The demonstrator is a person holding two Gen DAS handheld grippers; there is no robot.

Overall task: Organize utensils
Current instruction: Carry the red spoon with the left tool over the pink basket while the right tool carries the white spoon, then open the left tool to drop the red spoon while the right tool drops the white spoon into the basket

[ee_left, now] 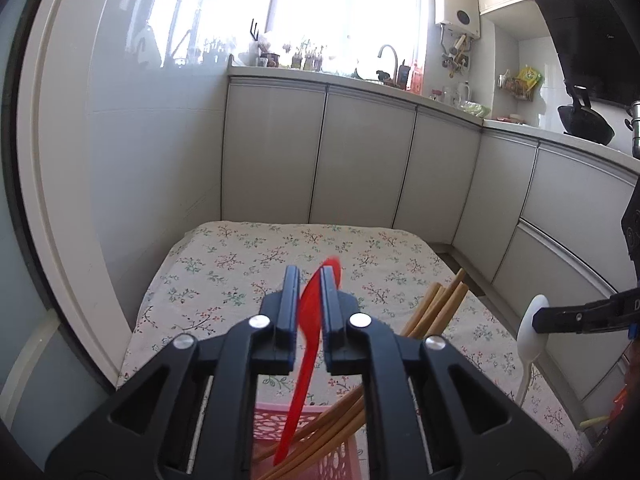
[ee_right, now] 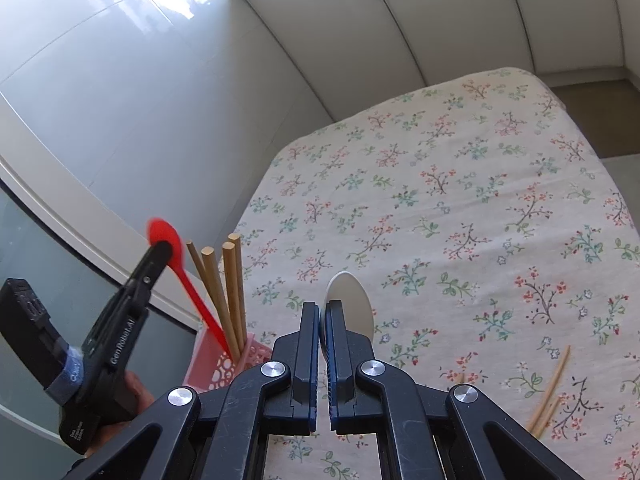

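Observation:
My left gripper [ee_left: 310, 276] is shut on a red plastic spoon [ee_left: 308, 344], bowl end up; its handle reaches down into a pink perforated basket [ee_left: 296, 432] that also holds several wooden chopsticks [ee_left: 436, 312]. In the right wrist view the left gripper [ee_right: 160, 246] holds the red spoon [ee_right: 188, 272] above the basket [ee_right: 224, 364] with its chopsticks [ee_right: 230, 292]. My right gripper [ee_right: 323, 306] is shut on a white spoon [ee_right: 352, 300], held above the tablecloth; it also shows in the left wrist view [ee_left: 528, 332].
A floral tablecloth [ee_right: 460, 200] covers the table. Loose chopsticks [ee_right: 550, 392] lie on it at the right. Grey kitchen cabinets [ee_left: 360, 160] stand behind the table, a white wall [ee_left: 140, 140] to the left.

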